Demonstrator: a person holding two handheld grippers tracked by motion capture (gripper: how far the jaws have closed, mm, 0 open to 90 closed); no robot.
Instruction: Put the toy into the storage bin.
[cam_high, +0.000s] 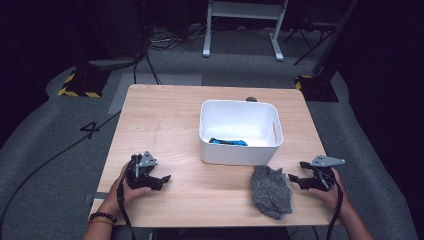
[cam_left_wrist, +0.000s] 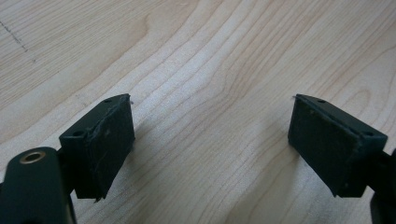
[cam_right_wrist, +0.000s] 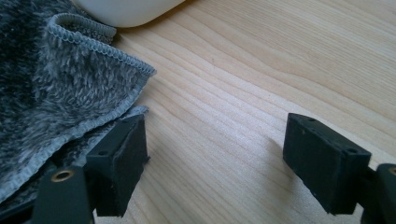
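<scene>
A crumpled grey fleece cloth (cam_high: 270, 192) lies on the wooden table (cam_high: 180, 125) just in front of a white bin (cam_high: 241, 132) that holds something blue (cam_high: 228, 142). My right gripper (cam_high: 295, 179) rests low at the cloth's right edge, open, with bare wood between its pads. In the right gripper view the cloth (cam_right_wrist: 51, 88) lies against the left pad's outer side, and the bin's corner (cam_right_wrist: 126, 9) is at the top. My left gripper (cam_high: 163, 179) sits at the table's front left, open over bare wood (cam_left_wrist: 210, 135), nothing between the pads.
Beyond the table's far edge the grey floor carries cables, yellow-black striped bases (cam_high: 80, 85) and white frame legs (cam_high: 245, 30). A small dark round thing (cam_high: 251, 99) sits at the table's back edge behind the bin.
</scene>
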